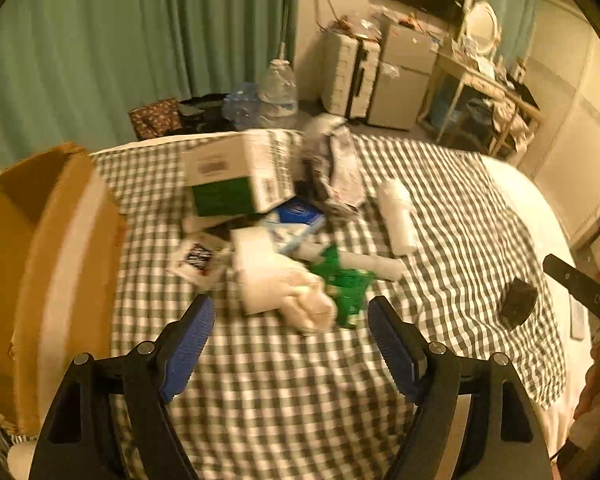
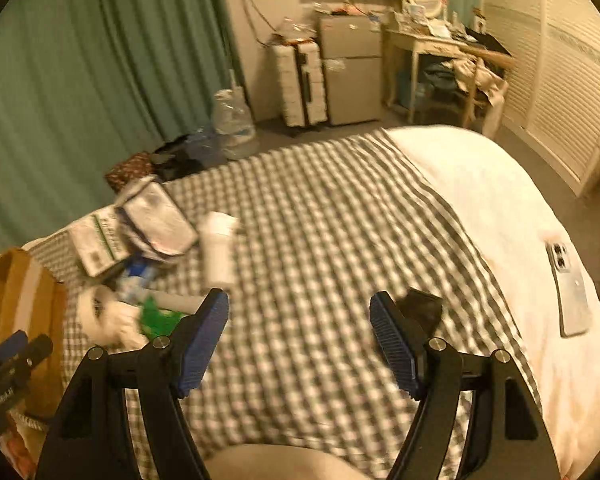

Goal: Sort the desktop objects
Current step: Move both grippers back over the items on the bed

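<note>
A pile of objects lies on a checked cloth [image 1: 284, 392] over a bed: a white and green box [image 1: 240, 172], a toilet roll with crumpled tissue [image 1: 268, 280], a green packet [image 1: 344, 284], a white bottle [image 1: 398, 212], a blue and white pack [image 1: 296, 216] and a small black object [image 1: 518, 304]. My left gripper [image 1: 290, 320] is open and empty, just short of the tissue and green packet. My right gripper [image 2: 300, 318] is open and empty over bare checked cloth [image 2: 320, 240]; the black object [image 2: 422, 310] lies just beyond its right finger. The pile [image 2: 140, 240] is to its left.
An open cardboard box [image 1: 48, 272] stands at the left edge of the bed, also in the right wrist view [image 2: 16, 296]. A phone [image 2: 572, 292] lies on the white duvet at the right. Water bottles, a suitcase, a small fridge and a cluttered table stand beyond the bed.
</note>
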`<state>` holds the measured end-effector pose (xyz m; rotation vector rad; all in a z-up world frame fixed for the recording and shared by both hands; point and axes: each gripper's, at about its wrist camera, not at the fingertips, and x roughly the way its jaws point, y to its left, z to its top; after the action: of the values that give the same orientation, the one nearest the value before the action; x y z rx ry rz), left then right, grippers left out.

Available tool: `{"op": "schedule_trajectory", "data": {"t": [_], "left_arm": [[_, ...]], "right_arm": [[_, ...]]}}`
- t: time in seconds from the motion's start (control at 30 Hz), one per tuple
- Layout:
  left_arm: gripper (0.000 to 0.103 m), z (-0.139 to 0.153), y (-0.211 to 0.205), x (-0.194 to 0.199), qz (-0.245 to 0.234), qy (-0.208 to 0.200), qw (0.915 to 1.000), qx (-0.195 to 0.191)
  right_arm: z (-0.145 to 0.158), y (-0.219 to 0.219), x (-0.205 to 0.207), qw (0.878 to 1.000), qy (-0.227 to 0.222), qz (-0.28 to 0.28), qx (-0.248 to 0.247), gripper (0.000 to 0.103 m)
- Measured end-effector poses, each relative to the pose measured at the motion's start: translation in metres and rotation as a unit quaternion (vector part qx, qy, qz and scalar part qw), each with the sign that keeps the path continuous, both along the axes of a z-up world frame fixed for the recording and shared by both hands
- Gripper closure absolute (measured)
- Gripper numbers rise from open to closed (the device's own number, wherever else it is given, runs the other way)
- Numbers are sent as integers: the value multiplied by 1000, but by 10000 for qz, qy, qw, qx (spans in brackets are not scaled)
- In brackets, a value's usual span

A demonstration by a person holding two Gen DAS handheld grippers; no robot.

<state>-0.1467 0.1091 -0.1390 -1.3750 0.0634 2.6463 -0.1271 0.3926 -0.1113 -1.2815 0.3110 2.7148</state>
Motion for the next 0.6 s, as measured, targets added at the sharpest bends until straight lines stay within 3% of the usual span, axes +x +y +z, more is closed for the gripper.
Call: {"op": "schedule_trajectory", "data": {"t": [0.13, 0.47, 0.6], "left_arm": [[21, -17, 22, -6, -147, -83, 9994, -312], [21, -68, 37, -23, -144, -495, 9970, -582], [21, -79, 38, -26, -159, -615, 9967, -512]], "right_arm": [[-22, 32, -1, 9991, -121, -257, -318, 30], [-58, 58, -14, 9967, -474, -530, -380, 30], [-65, 65, -17, 9953, -593, -623, -435, 30]]}}
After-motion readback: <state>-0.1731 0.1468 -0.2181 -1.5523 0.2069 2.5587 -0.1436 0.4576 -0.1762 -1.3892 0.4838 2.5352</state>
